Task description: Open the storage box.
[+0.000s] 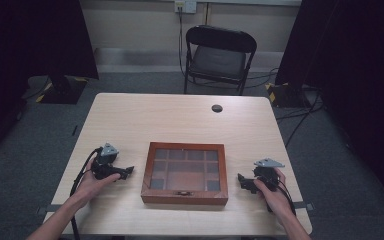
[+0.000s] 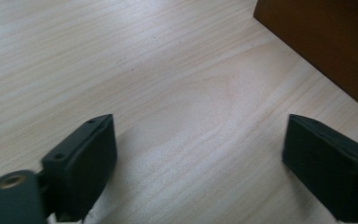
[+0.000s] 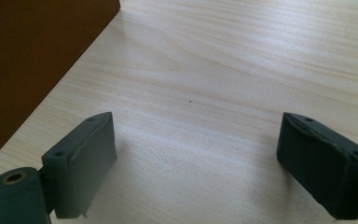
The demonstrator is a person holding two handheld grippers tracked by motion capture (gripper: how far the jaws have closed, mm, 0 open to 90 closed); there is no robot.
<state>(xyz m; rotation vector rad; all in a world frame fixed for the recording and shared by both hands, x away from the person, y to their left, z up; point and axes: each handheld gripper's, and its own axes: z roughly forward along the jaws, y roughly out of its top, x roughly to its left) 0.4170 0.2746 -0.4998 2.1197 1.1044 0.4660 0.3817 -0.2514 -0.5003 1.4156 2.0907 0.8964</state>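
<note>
A shut wooden box [image 1: 185, 173] with a glass-paned lid and a small front clasp sits in the middle of the light wooden table [image 1: 155, 115]. My left gripper [image 1: 128, 171] rests on the table just left of the box, jaws open and pointing toward it. My right gripper [image 1: 241, 179] rests to the right of the box, also open. In the left gripper view, the gripper [image 2: 198, 158] has bare tabletop between its jaws and the box's side [image 2: 326, 42] at upper right. In the right gripper view, the gripper [image 3: 196, 161] holds nothing, with the box wall [image 3: 32, 60] at the left.
A round cable hole [image 1: 217, 108] lies near the table's far edge. A black folding chair [image 1: 217, 57] stands beyond the table. Dark curtains hang at both sides, and cables run across the floor at the right.
</note>
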